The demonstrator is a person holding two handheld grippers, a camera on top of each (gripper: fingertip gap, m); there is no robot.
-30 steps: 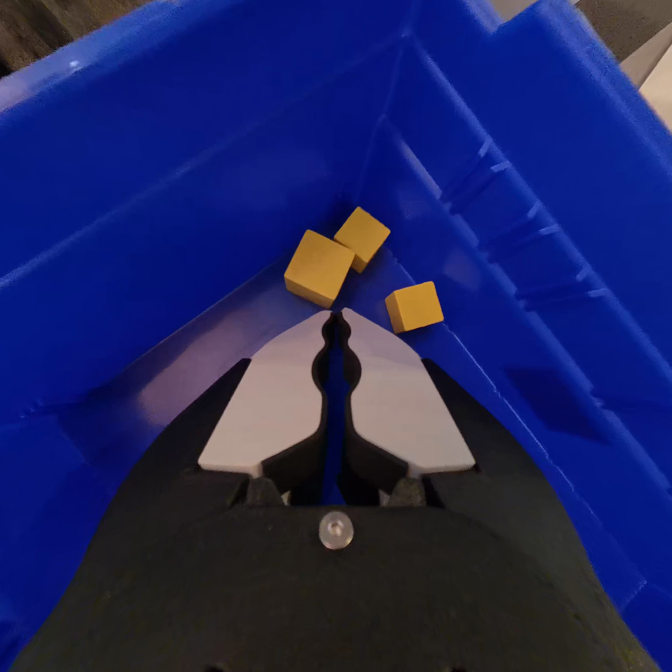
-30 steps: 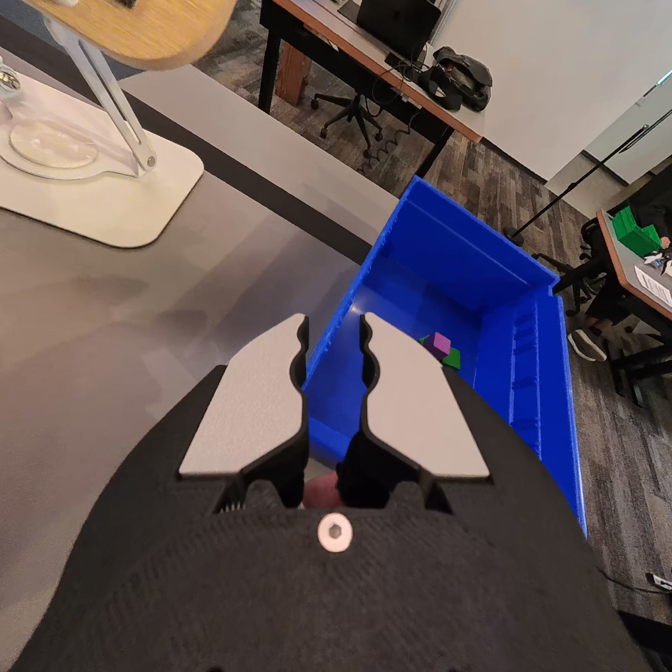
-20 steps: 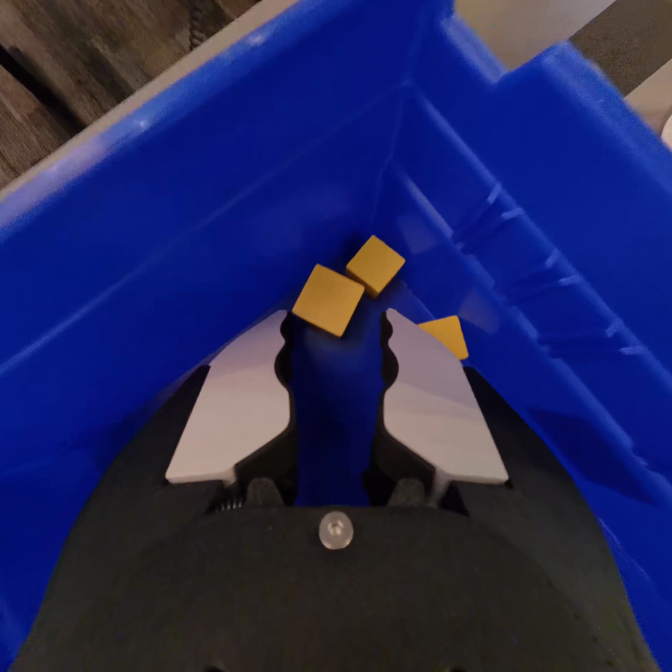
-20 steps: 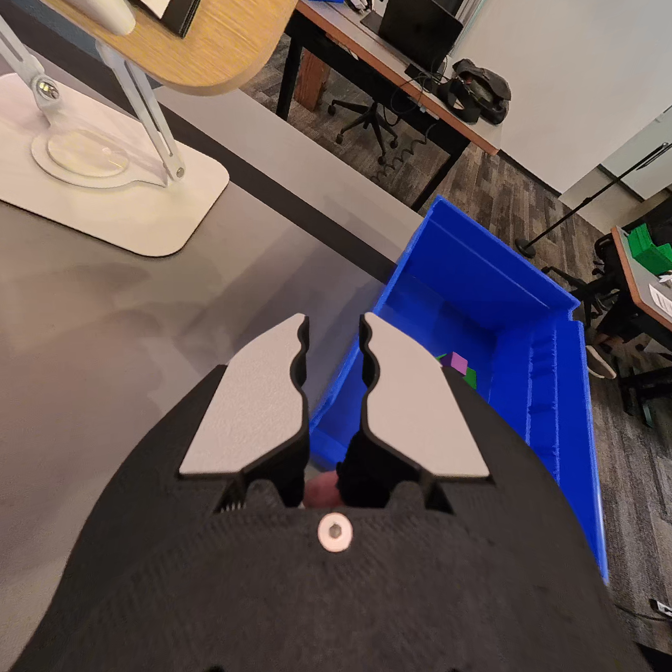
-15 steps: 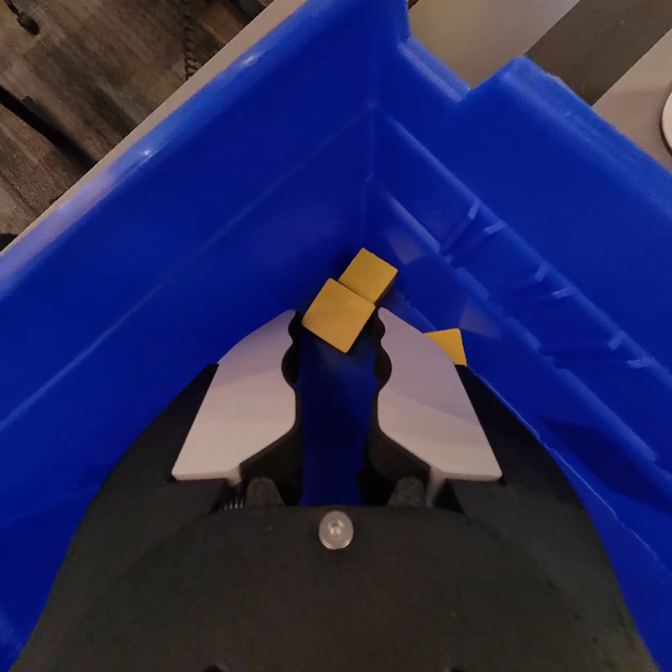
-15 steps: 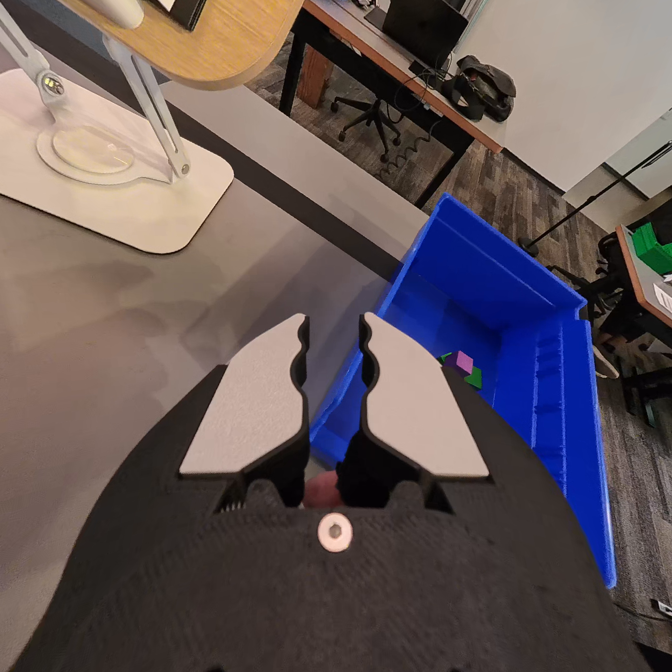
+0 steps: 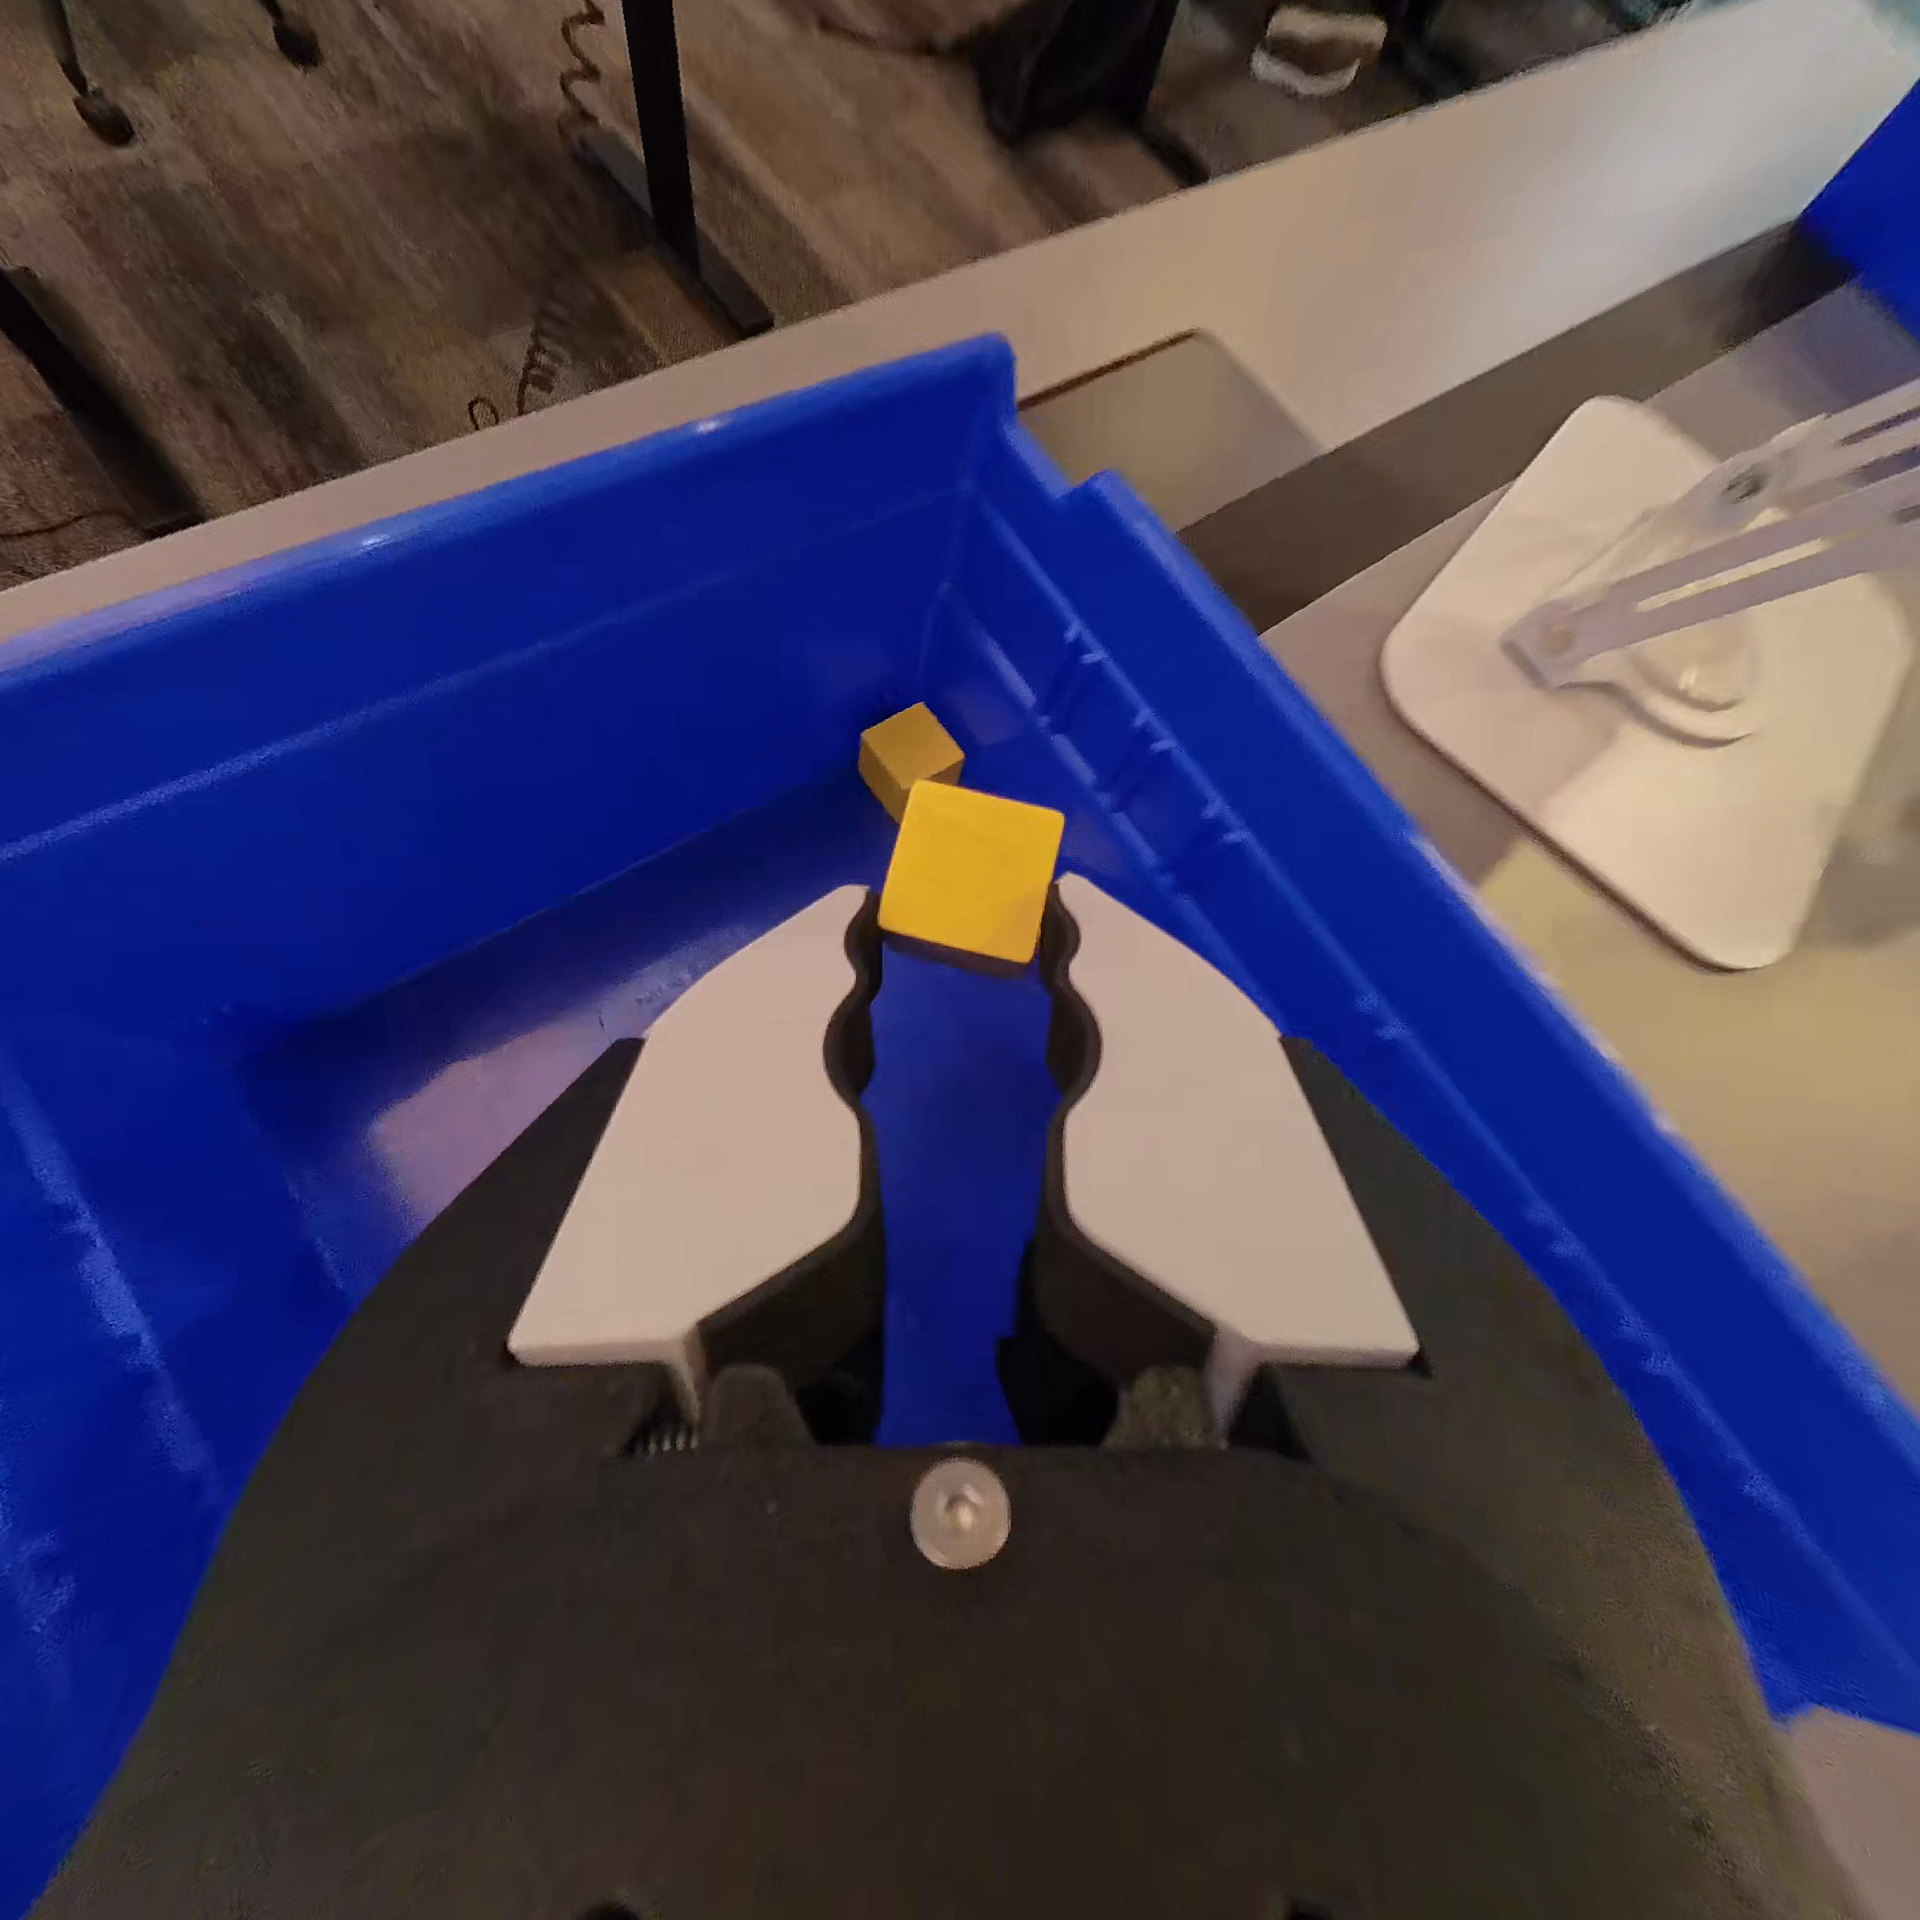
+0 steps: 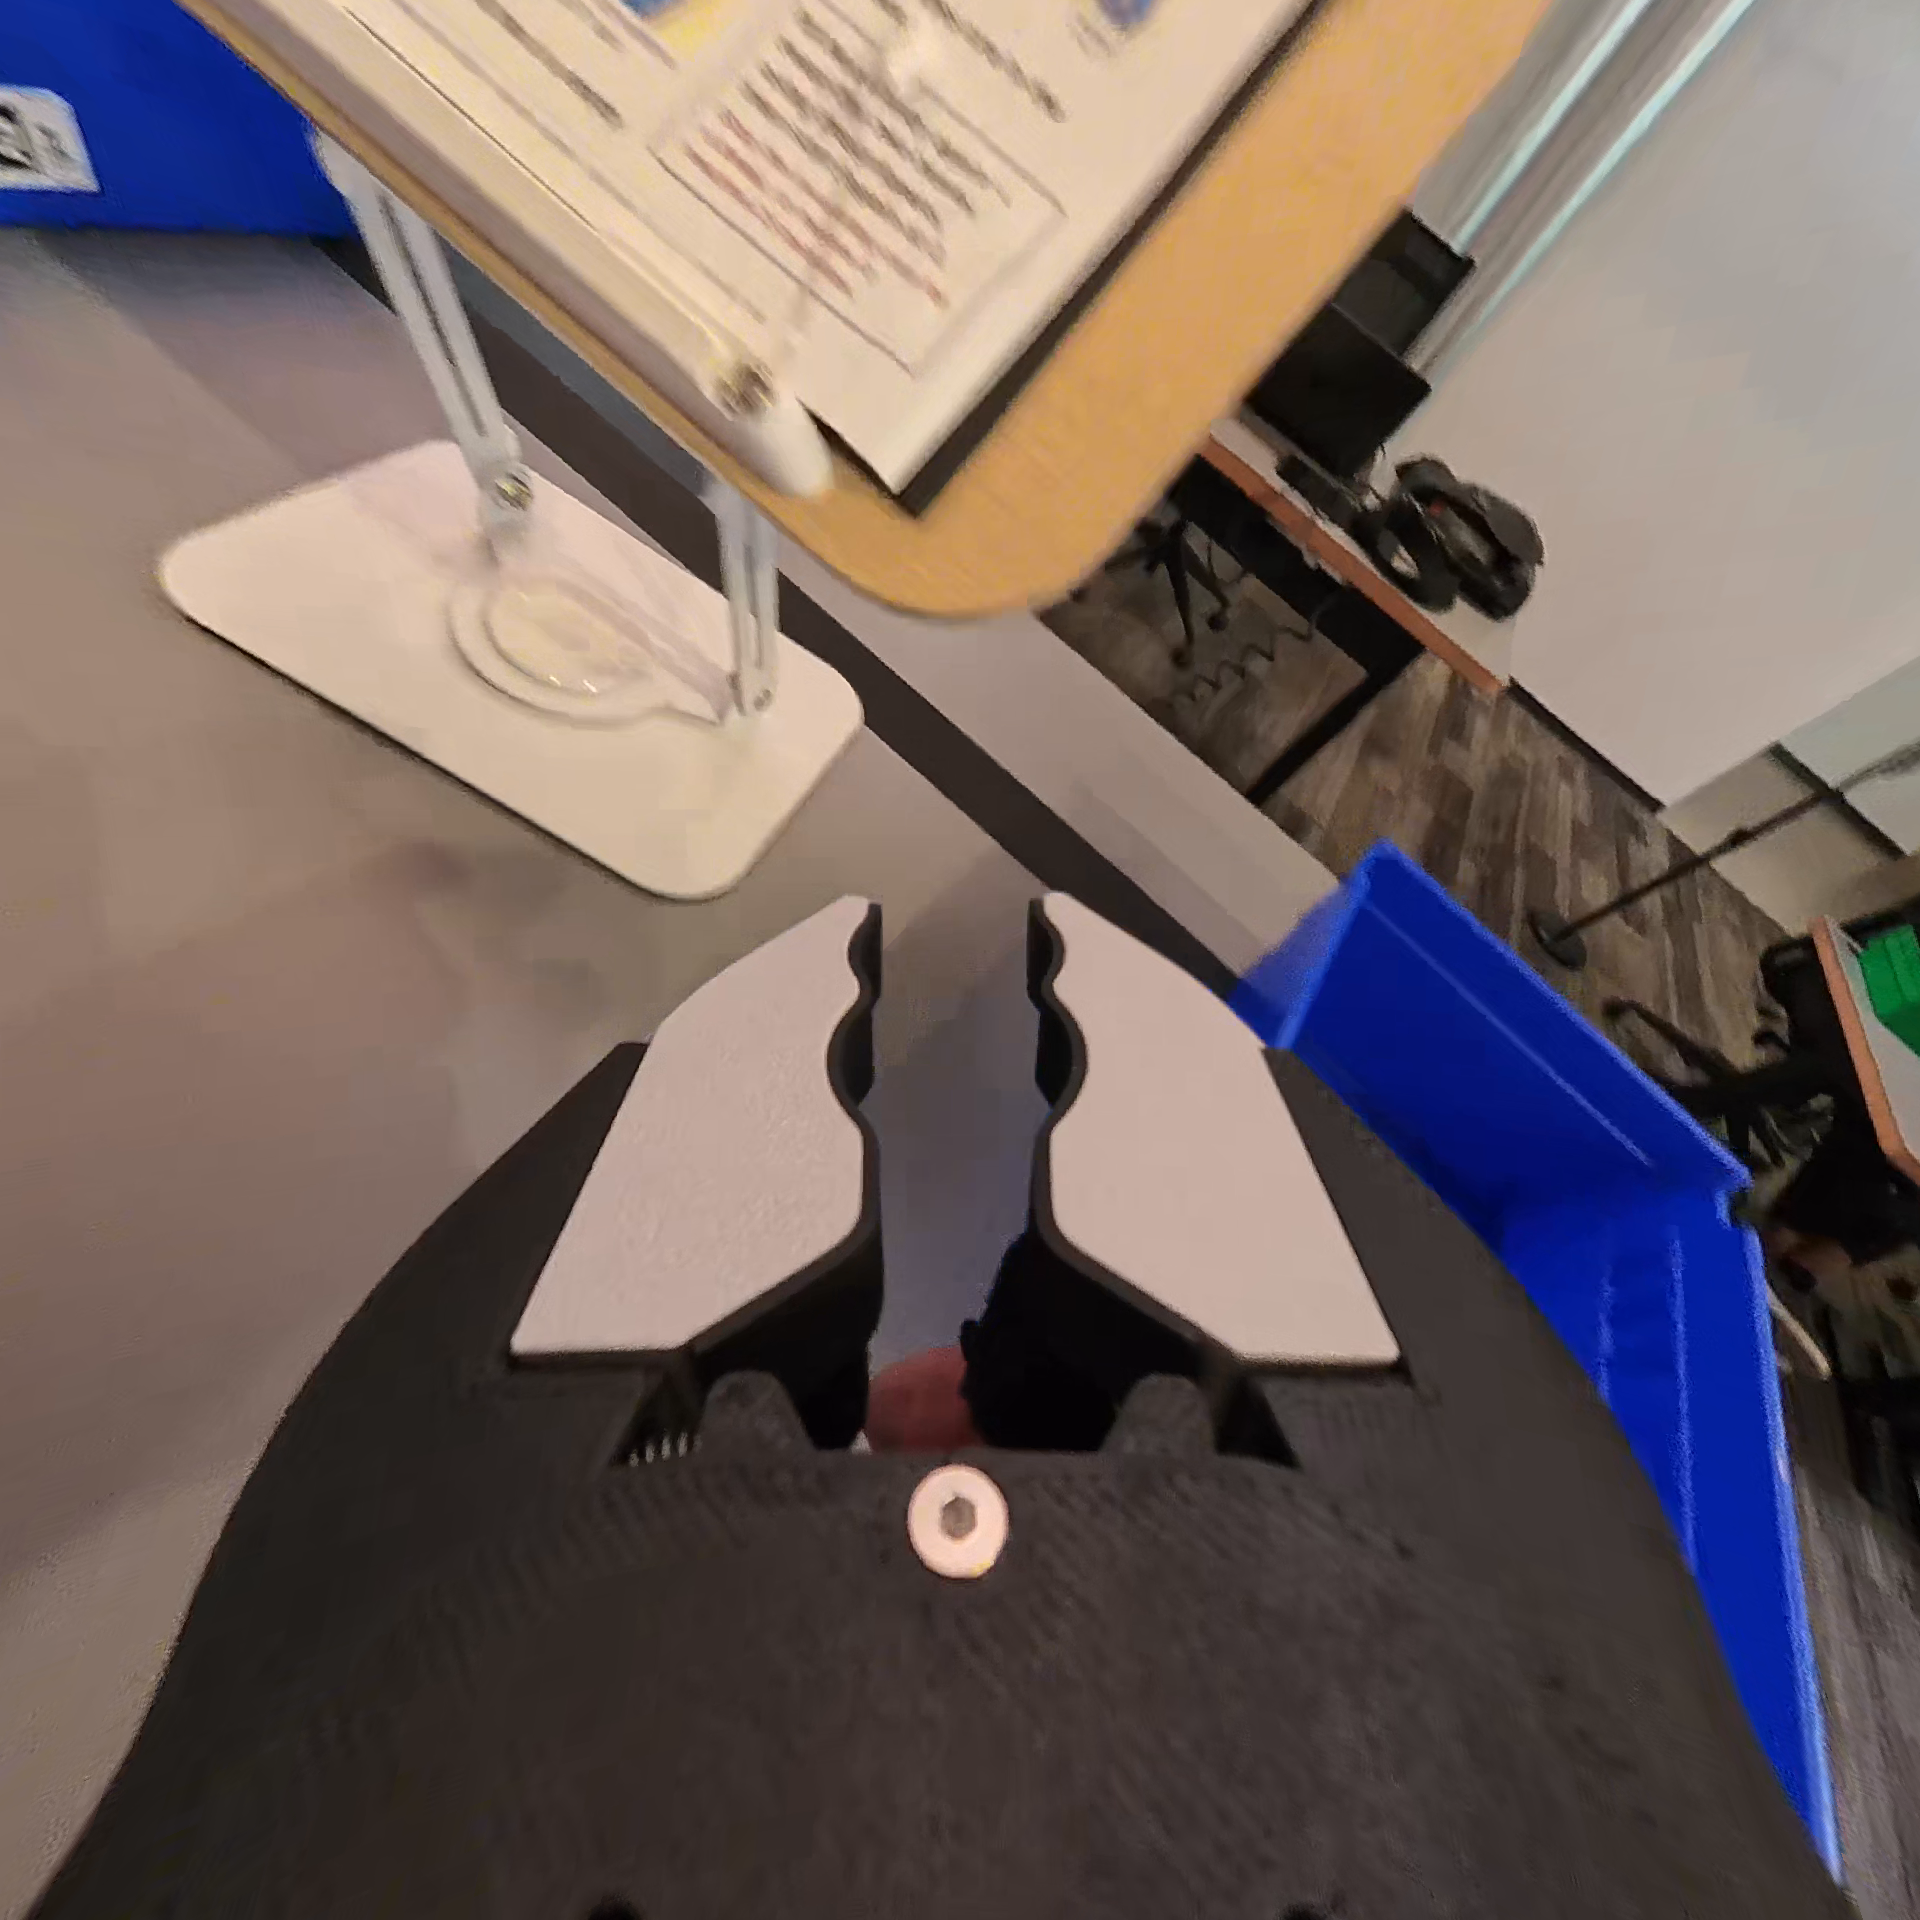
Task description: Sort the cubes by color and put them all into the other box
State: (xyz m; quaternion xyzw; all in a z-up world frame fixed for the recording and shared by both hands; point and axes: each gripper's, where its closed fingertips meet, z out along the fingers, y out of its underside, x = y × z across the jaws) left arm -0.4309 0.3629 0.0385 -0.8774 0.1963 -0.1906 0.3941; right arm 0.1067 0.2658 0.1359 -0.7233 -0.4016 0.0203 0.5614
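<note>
Left gripper (image 7: 961, 914) clamps a yellow cube (image 7: 968, 883) between its fingertips at frame centre, above the floor of a blue box (image 7: 468, 644). Just beyond, a second yellow cube (image 7: 906, 756) lies in the box's far corner. Right gripper (image 8: 954, 935) hangs parted and bare over the grey table (image 8: 260, 987); another blue box (image 8: 1507, 1091) sits at right.

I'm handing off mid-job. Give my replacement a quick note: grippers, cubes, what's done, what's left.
Left gripper: shut on a yellow cube at its fingertips, over the corner of the blue bin.
Right gripper: open, nothing between its fingers, over the grey table.
A second yellow cube sits in the bin's corner.
The other blue bin is at the right; its contents are hidden.
Left: carry the held cube across, then fetch the rest.
</note>
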